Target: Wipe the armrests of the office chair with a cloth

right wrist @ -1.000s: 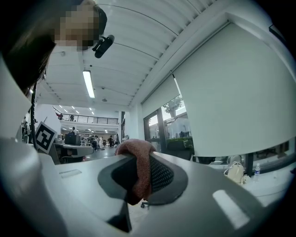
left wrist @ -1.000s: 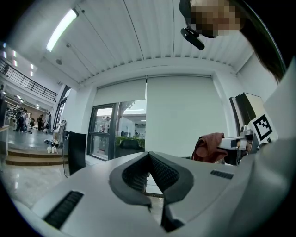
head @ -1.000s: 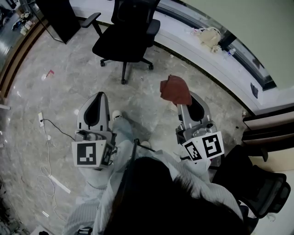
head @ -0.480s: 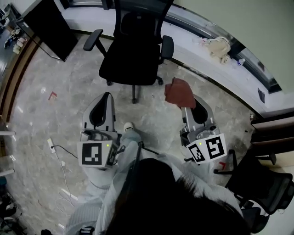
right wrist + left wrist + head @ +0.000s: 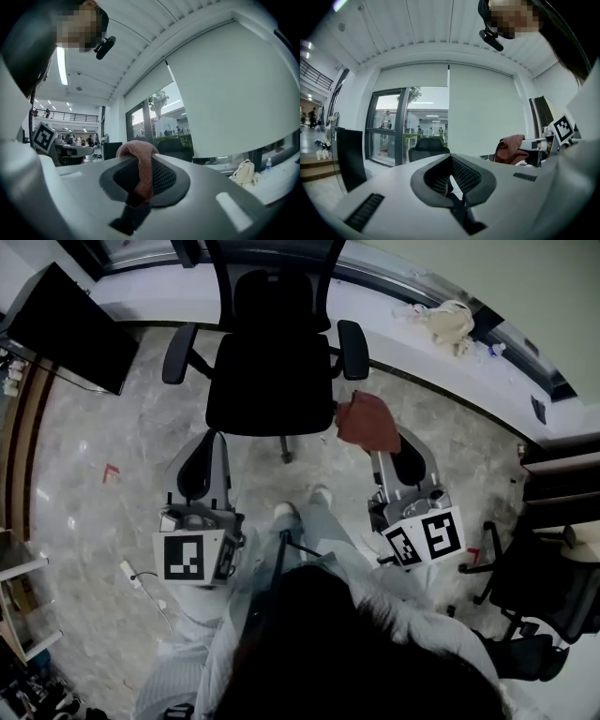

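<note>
A black office chair (image 5: 272, 381) stands ahead of me by the window ledge, its left armrest (image 5: 178, 352) and right armrest (image 5: 353, 337) both showing. My right gripper (image 5: 375, 451) is shut on a reddish-brown cloth (image 5: 367, 423), which hangs just right of the seat and below the right armrest. The right gripper view shows the cloth (image 5: 140, 164) pinched between the pads. My left gripper (image 5: 217, 435) is shut and holds nothing, near the seat's front left corner. The chair's back (image 5: 429, 146) shows beyond its jaws, with the cloth (image 5: 510, 149) at the right.
A dark panel (image 5: 66, 329) leans at the far left. A white ledge (image 5: 441, 362) runs along the window with a cream bag (image 5: 448, 322) on it. Another black chair (image 5: 544, 596) stands at my right. A white cable and power strip (image 5: 131, 573) lie on the marble floor at the left.
Both grippers have travelled forward toward the office chair, which now lies just ahead of them. The cloth has stayed in the right gripper, and both sets of jaws remain closed.
</note>
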`<state>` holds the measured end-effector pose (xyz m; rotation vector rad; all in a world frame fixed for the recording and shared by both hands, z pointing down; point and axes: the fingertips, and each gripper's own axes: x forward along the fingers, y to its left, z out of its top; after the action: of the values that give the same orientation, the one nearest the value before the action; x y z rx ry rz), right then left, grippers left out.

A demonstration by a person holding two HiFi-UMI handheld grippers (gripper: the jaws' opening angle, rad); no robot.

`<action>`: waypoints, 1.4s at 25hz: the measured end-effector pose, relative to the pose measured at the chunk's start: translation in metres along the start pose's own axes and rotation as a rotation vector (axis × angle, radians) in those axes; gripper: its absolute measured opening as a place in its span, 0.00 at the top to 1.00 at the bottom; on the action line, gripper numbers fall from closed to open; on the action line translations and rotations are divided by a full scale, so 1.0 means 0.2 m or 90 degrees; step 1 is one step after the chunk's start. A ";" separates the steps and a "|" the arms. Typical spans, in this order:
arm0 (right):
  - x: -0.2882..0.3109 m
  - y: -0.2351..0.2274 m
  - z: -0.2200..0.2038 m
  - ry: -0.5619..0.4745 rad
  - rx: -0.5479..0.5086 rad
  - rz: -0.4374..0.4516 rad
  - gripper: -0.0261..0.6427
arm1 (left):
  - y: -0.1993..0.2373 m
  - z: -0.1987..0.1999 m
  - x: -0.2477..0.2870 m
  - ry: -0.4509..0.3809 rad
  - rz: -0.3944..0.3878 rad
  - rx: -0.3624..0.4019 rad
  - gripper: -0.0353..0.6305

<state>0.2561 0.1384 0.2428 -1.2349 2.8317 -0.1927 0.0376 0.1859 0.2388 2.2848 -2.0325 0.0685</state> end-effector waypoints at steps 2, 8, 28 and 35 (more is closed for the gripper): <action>0.10 -0.05 -0.03 0.011 0.001 -0.010 0.90 | 0.04 0.00 0.13 -0.006 -0.009 -0.016 0.94; 0.42 -0.26 -0.08 0.025 0.002 -0.026 0.90 | 0.16 -0.07 0.46 0.017 -0.033 -0.008 0.94; 0.96 -0.80 -0.22 0.112 0.012 -0.078 0.90 | 0.33 0.03 1.17 0.004 -0.053 -0.028 0.94; 1.34 -1.20 -0.62 0.217 -0.024 -0.080 0.90 | 0.37 -0.24 1.18 0.089 -0.063 -0.059 0.94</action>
<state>0.2363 -0.2082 0.3986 -1.5231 3.0473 -0.3915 -0.0071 -0.0509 0.3094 2.2523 -1.8136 0.1206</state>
